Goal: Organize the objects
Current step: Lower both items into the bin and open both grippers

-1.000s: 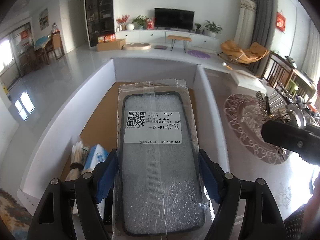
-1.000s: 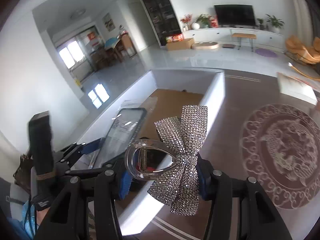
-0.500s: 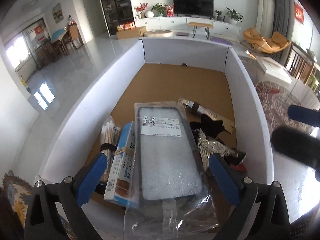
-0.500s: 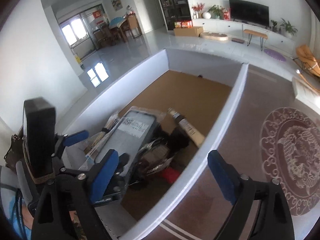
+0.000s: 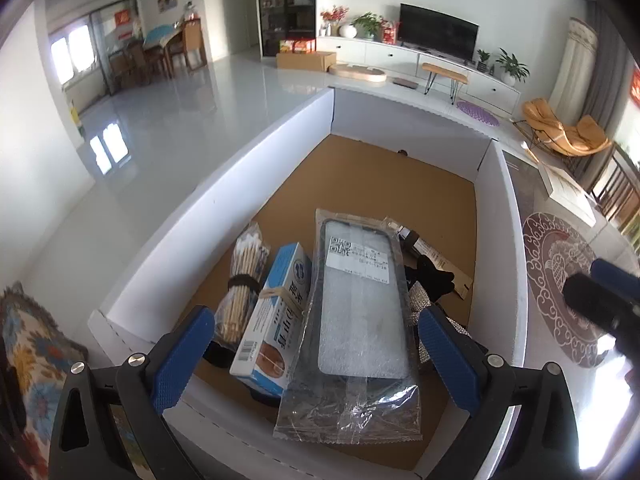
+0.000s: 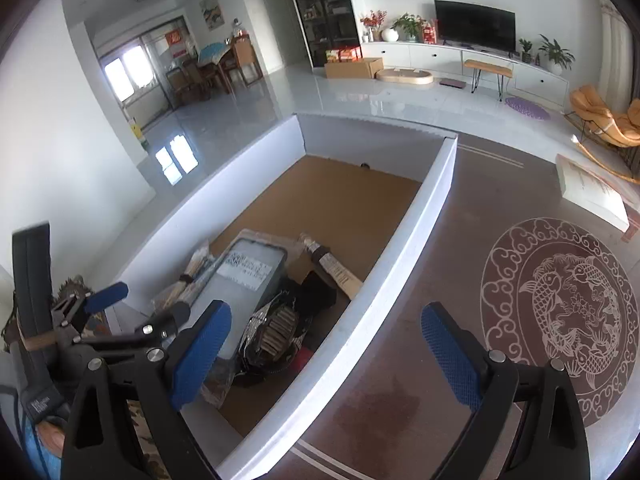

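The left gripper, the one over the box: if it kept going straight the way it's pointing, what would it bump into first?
Most likely the bagged phone case, which lies between the open left gripper fingers in its own camera. Depth is hard to judge, so that's a best guess.

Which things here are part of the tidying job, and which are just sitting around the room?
Part of the job:
- box
- phone case
- cotton swabs
- blue carton
- sparkly hair clip
- tube
- left tool, open
- right tool, opening, nothing in it

Just sitting around:
- TV
- orange chair
- plants
- bench
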Demonstrator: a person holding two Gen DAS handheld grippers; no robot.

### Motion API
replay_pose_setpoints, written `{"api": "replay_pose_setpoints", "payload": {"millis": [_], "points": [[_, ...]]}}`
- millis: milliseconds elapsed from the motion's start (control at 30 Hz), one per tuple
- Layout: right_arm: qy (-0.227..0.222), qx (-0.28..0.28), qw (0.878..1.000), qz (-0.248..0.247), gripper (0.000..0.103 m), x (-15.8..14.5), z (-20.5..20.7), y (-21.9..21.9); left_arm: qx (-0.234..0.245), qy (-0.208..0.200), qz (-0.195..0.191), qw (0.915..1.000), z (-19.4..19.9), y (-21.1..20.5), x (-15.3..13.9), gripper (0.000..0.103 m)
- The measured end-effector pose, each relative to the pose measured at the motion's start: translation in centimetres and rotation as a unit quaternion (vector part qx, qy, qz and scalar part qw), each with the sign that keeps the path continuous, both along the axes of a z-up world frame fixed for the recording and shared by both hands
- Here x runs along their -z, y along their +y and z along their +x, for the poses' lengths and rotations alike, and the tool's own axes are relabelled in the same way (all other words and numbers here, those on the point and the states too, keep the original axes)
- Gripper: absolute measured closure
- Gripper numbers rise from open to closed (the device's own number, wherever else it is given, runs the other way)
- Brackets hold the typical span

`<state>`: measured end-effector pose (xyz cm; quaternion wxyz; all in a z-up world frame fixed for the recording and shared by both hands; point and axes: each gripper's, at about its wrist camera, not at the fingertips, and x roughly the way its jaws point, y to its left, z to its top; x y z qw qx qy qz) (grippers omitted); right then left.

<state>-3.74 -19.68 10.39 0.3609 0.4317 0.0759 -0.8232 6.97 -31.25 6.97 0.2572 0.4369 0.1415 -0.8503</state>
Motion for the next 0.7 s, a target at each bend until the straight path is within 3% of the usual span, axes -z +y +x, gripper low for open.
{"api": "replay_pose_setpoints", "payload": {"millis": [67, 367, 700], "points": [[0.001, -0.009, 1.0, 0.01, 0.007, 0.3, 0.4, -0.4, 0.001, -0.008, 0.007, 0.9999, -0.3, -0.2, 0.3, 0.0], [0.012, -0.024, 0.999, 0.03, 0.007, 0.3, 1.2, -1.7, 0.026, -0.006, -0.052, 0.9983, -0.5, 1.6, -0.6, 0.0], [0.023, -0.035, 0.998, 0.037, 0.007, 0.0, 2.0, -2.5, 0.013, 0.009, -0.078, 0.9968, 0.3, 1.5, -1.1, 0.0]]}}
